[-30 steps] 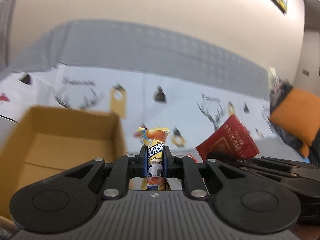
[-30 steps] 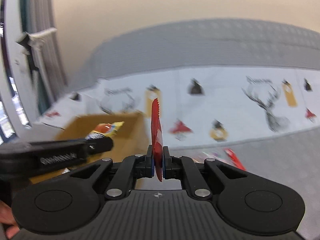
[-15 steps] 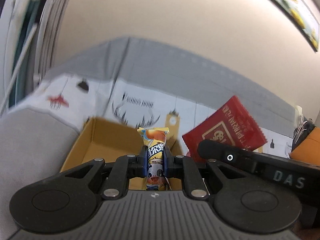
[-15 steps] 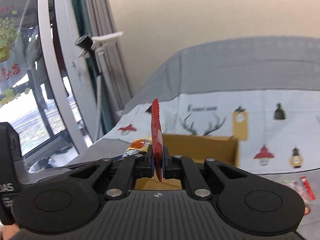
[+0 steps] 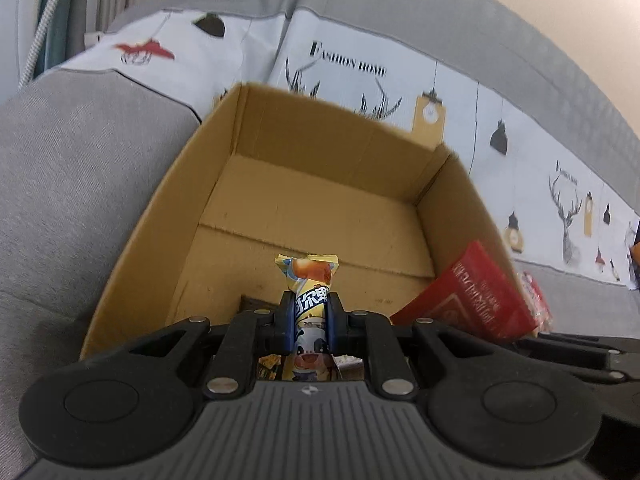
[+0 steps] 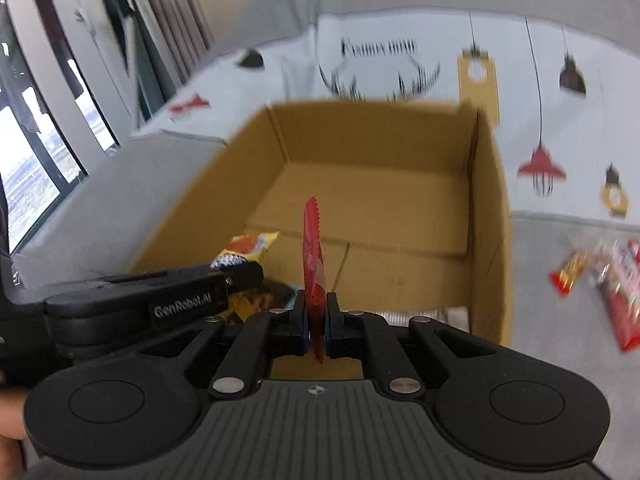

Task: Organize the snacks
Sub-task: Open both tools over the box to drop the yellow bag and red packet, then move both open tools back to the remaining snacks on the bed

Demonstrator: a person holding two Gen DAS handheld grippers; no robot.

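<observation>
An open cardboard box (image 5: 304, 168) (image 6: 488, 208) sits on a grey sofa. My left gripper (image 5: 311, 312) is shut on a yellow snack packet (image 5: 310, 280) with a cartoon cow, held over the box's near part. My right gripper (image 6: 316, 316) is shut on a flat red snack packet (image 6: 313, 248), seen edge-on, also above the box. In the left wrist view the red packet (image 5: 472, 300) shows at lower right. From the right wrist camera, the left gripper (image 6: 240, 272) and its yellow packet (image 6: 250, 246) appear at left. A few snacks lie low in the box near its front wall.
Loose red snack packets (image 6: 600, 276) lie on the sofa seat right of the box. A white patterned cloth (image 5: 400, 68) covers the sofa back. The grey armrest (image 5: 72, 168) rises left of the box; window and curtains (image 6: 60, 80) beyond it.
Both grippers have swung left and dipped toward the box, which now fills both views. Each still grips its packet.
</observation>
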